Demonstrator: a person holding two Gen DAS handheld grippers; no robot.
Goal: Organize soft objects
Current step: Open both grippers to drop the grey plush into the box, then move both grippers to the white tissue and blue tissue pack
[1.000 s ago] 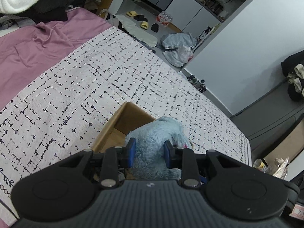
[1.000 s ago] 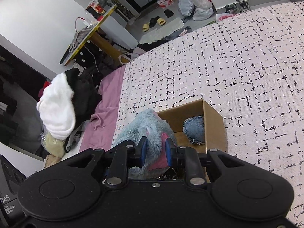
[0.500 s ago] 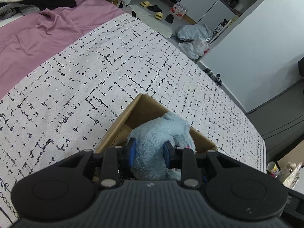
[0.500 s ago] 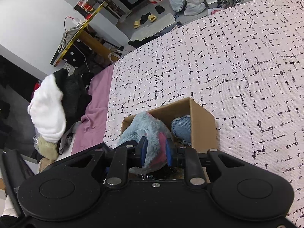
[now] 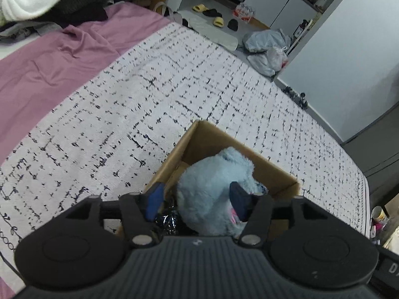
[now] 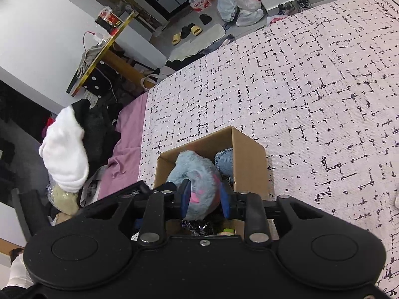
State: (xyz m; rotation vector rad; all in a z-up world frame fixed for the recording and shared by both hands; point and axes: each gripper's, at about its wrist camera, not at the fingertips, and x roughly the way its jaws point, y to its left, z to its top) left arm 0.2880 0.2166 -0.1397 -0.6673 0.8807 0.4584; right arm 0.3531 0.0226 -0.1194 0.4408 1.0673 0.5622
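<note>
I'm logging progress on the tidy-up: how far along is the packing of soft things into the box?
Done: a denim item already lies in the cardboard box. In hand: the blue plush toy sits inside the box; the left gripper is open around it, and the right gripper looks shut on it. Left: release it and withdraw.

The left black two-finger gripper with blue pads (image 5: 195,198), at lower centre of its frame, has jaws spread wide. The right black two-finger gripper with blue pads (image 6: 205,196), lower centre, has jaws narrower, pressing blue plush.
</note>
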